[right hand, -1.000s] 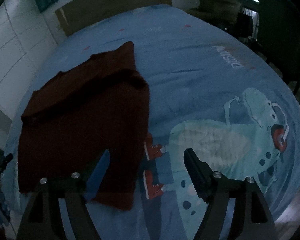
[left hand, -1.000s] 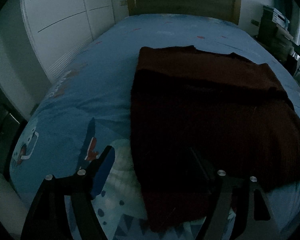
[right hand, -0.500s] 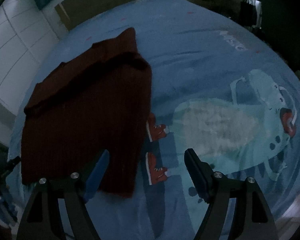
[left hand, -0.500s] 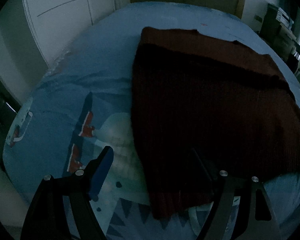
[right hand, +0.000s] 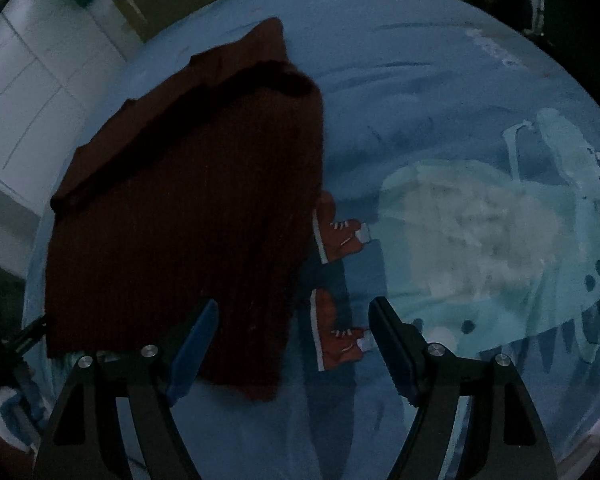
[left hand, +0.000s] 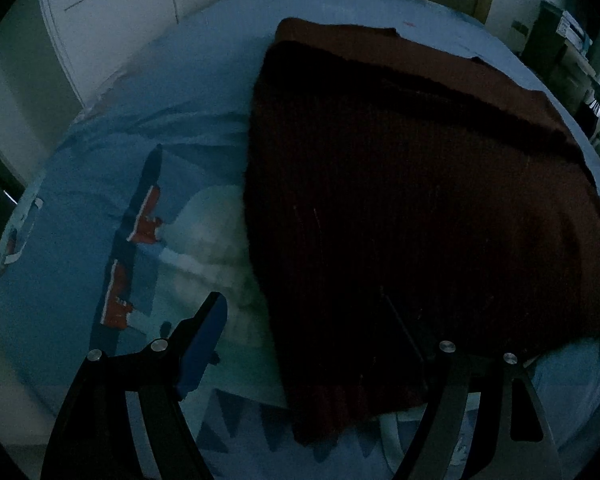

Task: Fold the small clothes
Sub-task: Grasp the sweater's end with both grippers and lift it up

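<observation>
While the garment (left hand: 420,208) was left lying flat on the bed (left hand: 80,208), both grippers were brought lower and tipped further downward than they had been a second before; in each wrist view the dark red knit was seen larger and nearer than in the earlier frames. The left gripper (left hand: 304,332) was held over the garment's near left corner, its blue-padded finger above the printed bedcover and its other finger lost against the dark cloth; the fingers were kept well apart, with nothing clamped between them. The right gripper (right hand: 292,336) was held over the opposite near corner, one finger over the knit and the other over the cartoon sneakers (right hand: 336,284) printed on the cover; its fingers were likewise spread wide and empty. The garment itself was not shifted: one layer was already seen doubled back along the far edge (the light was too dim for its exact type to be told), and the near hem was left untouched. From the matched descent it was judged that a two-handed pinch of the near corners was being prepared; no contact with the fabric could be confirmed, so the fold was taken as not yet begun.
</observation>
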A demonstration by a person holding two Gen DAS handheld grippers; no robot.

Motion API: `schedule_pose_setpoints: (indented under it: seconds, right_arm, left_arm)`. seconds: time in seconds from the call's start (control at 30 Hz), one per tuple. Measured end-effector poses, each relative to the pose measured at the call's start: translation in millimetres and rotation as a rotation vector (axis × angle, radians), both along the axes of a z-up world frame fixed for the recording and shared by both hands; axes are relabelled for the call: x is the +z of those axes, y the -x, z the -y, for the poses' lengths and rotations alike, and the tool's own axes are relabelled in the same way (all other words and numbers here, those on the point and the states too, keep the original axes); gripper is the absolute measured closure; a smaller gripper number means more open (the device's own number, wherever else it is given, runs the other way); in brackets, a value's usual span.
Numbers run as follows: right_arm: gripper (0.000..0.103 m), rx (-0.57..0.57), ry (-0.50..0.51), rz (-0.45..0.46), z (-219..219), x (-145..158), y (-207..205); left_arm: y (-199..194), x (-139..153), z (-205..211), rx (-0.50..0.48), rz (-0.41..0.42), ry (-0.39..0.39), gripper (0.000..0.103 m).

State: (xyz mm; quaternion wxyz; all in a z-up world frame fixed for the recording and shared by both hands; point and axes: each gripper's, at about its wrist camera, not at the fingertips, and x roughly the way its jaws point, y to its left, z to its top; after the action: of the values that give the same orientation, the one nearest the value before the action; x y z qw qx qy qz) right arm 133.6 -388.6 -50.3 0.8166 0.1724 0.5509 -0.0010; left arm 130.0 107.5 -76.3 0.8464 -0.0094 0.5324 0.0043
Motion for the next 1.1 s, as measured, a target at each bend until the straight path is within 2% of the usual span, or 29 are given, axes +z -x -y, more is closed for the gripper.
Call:
schedule_pose_setpoints:
  seconds: [0.23, 0.53, 0.83, 1.1]
  right_arm:
    - [0.024, 0.019, -0.013, -0.021, -2.3, -11.3, -4.3]
    - [0.022, 0.045, -0.068, -0.01, -1.6, -13.4, -8.2]
    - [0.022, 0.081, -0.176, 0.014, -5.2, -14.4, -8.9]
    - [0.022, 0.132, -0.277, 0.023, -16.6, -18.3, -12.4]
  left_arm:
    - [-3.4, -5.5, -5.2, 0.008, -0.016, 0.038, 0.029]
    - [-4.9, -4.5, -19.6, 0.022, -0.034, 0.185, 0.028]
    - [-8.0, 0.8, -49.7, 0.036, -0.053, 0.5, 0.027]
    - [-10.0, 0.3, -66.8, 0.007, -0.068, 0.707, 0.028]
